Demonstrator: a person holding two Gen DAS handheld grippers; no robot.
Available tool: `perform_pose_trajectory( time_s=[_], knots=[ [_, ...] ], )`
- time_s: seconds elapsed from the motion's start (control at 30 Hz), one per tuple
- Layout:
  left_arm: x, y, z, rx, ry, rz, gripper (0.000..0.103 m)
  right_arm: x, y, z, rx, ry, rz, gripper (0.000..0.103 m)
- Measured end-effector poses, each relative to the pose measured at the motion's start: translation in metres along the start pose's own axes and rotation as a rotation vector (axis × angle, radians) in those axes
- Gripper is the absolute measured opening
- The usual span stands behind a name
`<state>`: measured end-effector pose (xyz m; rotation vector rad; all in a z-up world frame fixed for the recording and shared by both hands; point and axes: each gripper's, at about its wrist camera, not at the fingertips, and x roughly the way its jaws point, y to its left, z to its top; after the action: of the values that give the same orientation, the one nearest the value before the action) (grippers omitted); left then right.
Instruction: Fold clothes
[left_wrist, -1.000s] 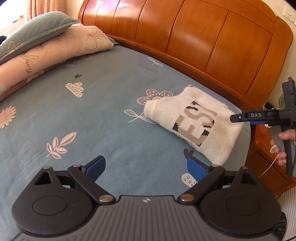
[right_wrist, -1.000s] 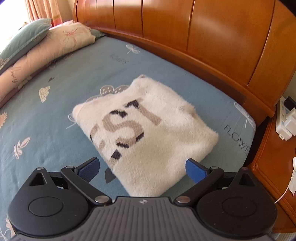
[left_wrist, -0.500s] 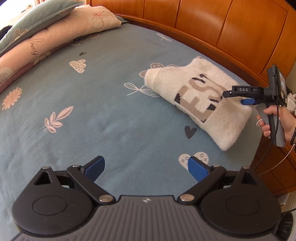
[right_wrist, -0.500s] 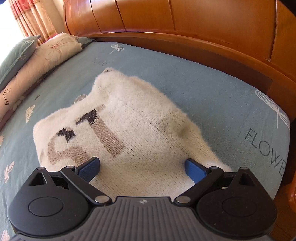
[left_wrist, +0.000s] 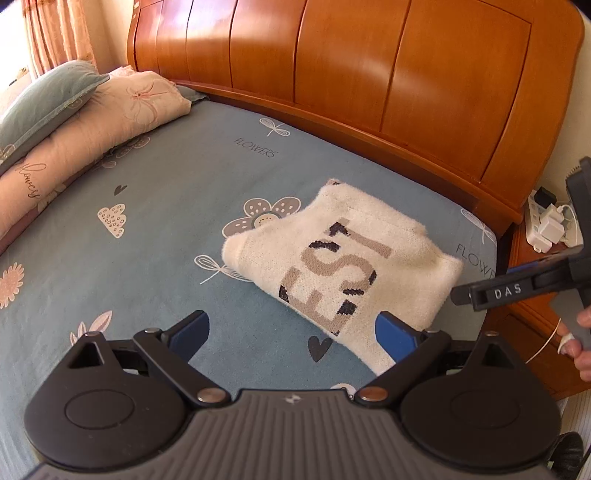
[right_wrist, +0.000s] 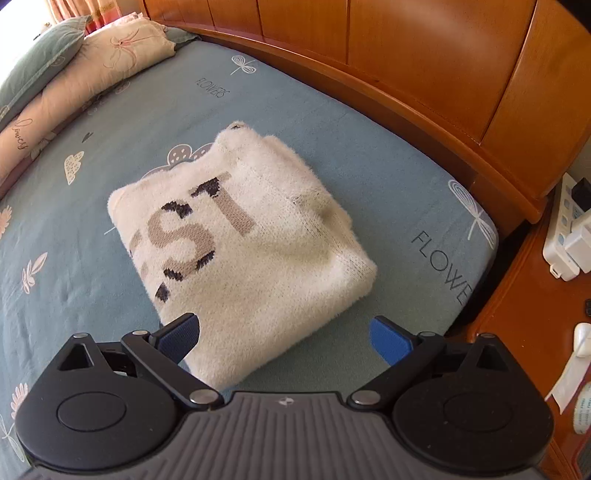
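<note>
Both grippers, left gripper (left_wrist: 291, 334) and right gripper (right_wrist: 284, 334), are wide open and hold nothing. A folded fluffy cream knitted sweater (right_wrist: 236, 236) lies mid-frame on the blue-grey patterned bed sheet (right_wrist: 332, 140), directly ahead of the nearer right gripper, its long axis diagonal.

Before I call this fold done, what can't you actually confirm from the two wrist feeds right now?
- Sweater lettering: the right wrist view shows only "ST" whole; the first letters run off the folded edge.
- Sleeves and inner layers: tucked under the top panel in both views.
- Sweater's near corner: covered by the left gripper fingers in the left wrist view.
- Right gripper: cut off by the frame edge in the left wrist view.
</note>
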<state>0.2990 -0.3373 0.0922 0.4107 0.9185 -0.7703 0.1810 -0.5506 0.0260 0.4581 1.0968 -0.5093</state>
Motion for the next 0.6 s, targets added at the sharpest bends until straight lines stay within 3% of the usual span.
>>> perform_pose_trajectory(
  time_s=[0.13,0.27,0.6],
  knots=[
    [-0.006,0.008,0.009,-0.056,0.031,0.001,0.096,-0.044,0.026,-0.005,-0.107,0.010,-0.018,0.102],
    [-0.018,0.008,0.013,-0.040,0.035,0.039,0.098,-0.083,0.053,-0.013,-0.194,-0.017,-0.046,0.103],
    [-0.041,0.007,0.002,-0.081,0.149,0.018,0.100,-0.118,0.087,-0.027,-0.209,-0.004,-0.023,0.103]
  ],
)
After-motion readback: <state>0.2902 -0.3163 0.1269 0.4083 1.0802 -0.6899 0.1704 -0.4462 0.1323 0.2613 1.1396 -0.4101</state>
